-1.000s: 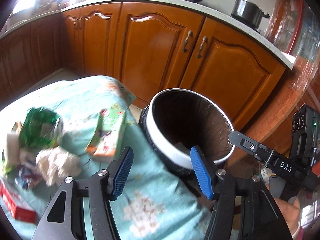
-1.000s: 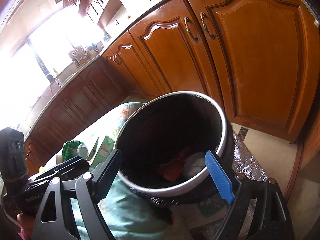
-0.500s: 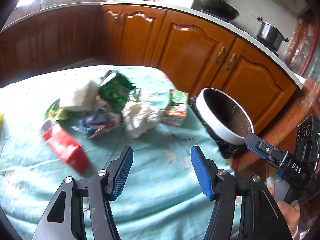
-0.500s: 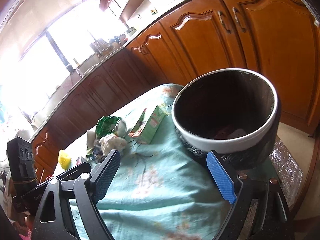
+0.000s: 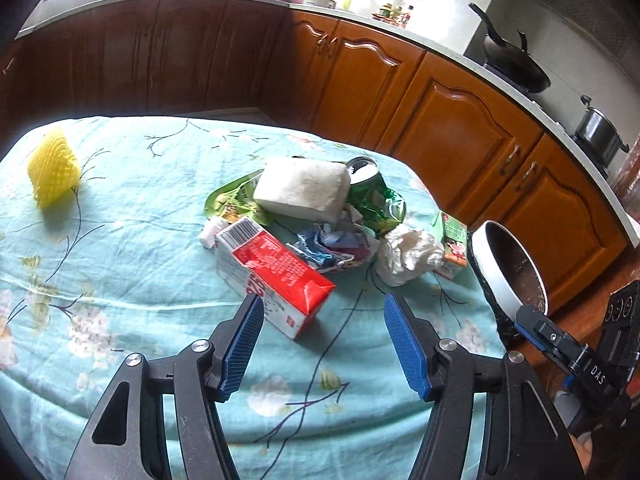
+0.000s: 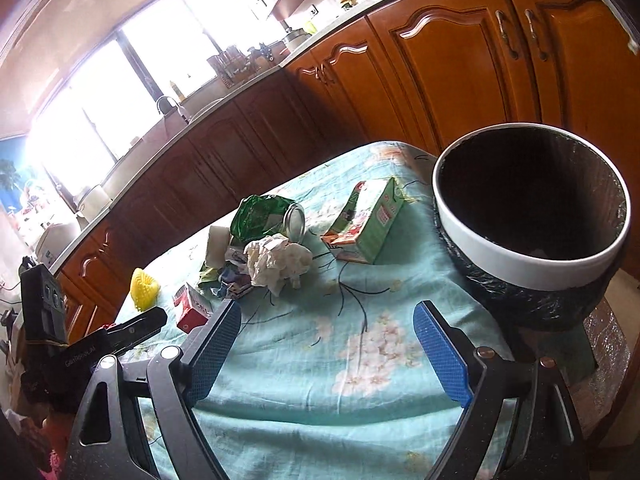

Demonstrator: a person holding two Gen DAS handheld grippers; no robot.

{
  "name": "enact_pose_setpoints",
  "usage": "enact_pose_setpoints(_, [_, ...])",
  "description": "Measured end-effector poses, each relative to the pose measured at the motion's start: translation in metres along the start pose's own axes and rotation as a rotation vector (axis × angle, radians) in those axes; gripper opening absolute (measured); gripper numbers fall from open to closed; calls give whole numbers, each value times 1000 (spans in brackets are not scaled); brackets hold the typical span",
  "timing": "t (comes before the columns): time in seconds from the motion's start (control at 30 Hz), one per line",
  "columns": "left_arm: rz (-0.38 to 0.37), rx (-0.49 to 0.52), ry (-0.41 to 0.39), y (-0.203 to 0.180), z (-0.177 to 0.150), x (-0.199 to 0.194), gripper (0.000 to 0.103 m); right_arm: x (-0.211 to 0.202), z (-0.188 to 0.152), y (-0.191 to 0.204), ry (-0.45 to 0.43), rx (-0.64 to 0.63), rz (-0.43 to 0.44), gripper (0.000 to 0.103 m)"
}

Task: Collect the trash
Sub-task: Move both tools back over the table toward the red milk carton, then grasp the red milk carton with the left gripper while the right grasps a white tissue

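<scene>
Both grippers hang over the worktop (image 5: 120,248) with jaws spread wide and holding nothing. The left gripper (image 5: 322,344) is just before the red carton (image 5: 280,276). Behind it lie a crumpled paper (image 5: 406,254), a green can (image 5: 370,194) and a green carton (image 6: 366,222). The right gripper (image 6: 326,354) faces the trash bin (image 6: 532,258) at the edge; something pale lies inside, perhaps paper.

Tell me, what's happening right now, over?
Both grippers, left and right, open, empty. Trash pile on table, bin beside it. Red carton nearest left gripper, nothing blocking.
</scene>
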State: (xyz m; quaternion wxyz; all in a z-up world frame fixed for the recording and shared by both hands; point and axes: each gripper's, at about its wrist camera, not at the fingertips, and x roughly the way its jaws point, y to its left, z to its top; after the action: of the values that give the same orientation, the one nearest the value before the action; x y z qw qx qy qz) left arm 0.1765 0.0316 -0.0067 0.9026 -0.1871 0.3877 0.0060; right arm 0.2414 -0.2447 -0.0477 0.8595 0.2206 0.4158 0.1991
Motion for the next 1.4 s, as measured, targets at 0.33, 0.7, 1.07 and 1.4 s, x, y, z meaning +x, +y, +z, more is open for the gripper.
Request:
enact_pose_setpoints(0.33, [28, -112, 52, 20, 20, 22, 76, 38, 13, 31, 41, -66, 56, 84])
enact_pose_setpoints(0.7, [93, -108, 98, 22, 28, 68, 80, 93, 26, 42, 110, -109, 53, 70])
enact_pose_setpoints(1.07, [38, 74, 82, 3, 19, 55, 32, 89, 17, 46, 120, -128, 49, 26])
enact_pose_setpoints(1.4, [-25, 143, 42, -8, 6, 11, 30, 44, 10, 43, 74, -110, 69, 26])
